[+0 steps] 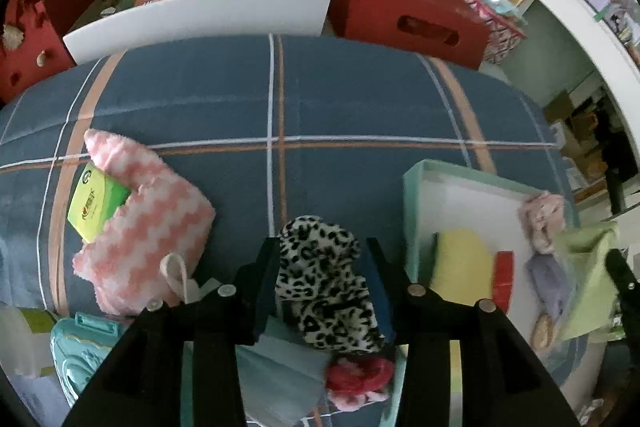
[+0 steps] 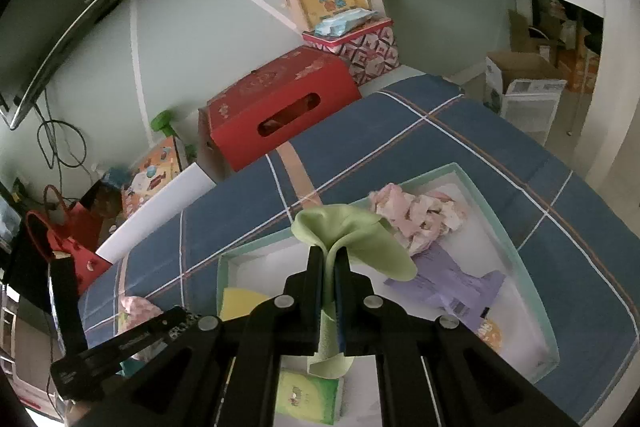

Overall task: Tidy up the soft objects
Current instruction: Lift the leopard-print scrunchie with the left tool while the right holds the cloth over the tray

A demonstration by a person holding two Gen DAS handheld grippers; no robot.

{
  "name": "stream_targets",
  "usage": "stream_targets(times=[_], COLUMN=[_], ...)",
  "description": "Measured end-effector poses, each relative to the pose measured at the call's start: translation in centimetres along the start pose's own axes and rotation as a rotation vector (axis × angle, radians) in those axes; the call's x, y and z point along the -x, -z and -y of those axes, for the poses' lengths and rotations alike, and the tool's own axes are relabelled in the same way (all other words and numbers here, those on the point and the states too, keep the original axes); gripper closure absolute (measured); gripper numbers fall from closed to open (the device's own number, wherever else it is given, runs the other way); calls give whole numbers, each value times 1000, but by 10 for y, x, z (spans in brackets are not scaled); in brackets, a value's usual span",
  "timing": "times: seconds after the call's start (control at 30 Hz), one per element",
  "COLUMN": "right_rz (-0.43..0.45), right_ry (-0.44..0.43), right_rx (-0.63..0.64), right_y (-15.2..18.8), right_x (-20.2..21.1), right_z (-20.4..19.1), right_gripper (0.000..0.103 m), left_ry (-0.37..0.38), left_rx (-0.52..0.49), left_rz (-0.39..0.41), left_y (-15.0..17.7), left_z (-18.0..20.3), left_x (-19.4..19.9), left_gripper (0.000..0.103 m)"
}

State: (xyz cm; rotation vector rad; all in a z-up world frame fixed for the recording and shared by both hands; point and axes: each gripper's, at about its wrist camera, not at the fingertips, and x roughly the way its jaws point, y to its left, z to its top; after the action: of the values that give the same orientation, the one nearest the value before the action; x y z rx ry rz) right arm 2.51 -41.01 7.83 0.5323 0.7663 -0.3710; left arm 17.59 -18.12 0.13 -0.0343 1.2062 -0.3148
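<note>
The mint box [image 2: 532, 291] sits on the bed [image 1: 340, 95], already crowded. Right tongs [image 2: 329, 267] pinch a green cloth [image 2: 352, 231] above it; its loose folds could drape over the rim. Left tongs [image 1: 322, 267], spread around the leopard fabric [image 1: 324, 275] without pressing, may close on only 1 fold and drop it.

Lower part of leopard-print cloth [image 1: 328, 283] hidden behind left gripper [image 1: 324, 255]. Red-and-pink item [image 1: 358, 377] below it blurred, not identifiable. Teal case [image 1: 80, 351] cut off at near-left edge. Green cloth's [image 2: 356, 239] middle hidden between right gripper's [image 2: 329, 259] closed jaws. Green packet [image 2: 306, 397] partly covered.
</note>
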Motion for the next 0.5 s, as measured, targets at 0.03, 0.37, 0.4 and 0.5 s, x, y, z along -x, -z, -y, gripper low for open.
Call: stream_targets(times=[0.03,0.37,0.4,0.5], right_rz=[0,-5,-5,-6], right_ry=[3,-13,-15,-17], right_rx=[-1,-27,-28,-35], right_y=[0,-1,-1,-1], right_x=[0,2,2,2], right_z=[1,9,9,12], right_gripper=[97,97,97,97], left_ry=[-5,-64,-57,-48], left_rx=[-2,-16,-10,-5], left_rz=[-12,-54,-52,-31], left_y=[0,4,4,7], left_z=[2,7,7,7], left_x=[-3,-32,-33,-31], left_gripper=[60,64,70,76])
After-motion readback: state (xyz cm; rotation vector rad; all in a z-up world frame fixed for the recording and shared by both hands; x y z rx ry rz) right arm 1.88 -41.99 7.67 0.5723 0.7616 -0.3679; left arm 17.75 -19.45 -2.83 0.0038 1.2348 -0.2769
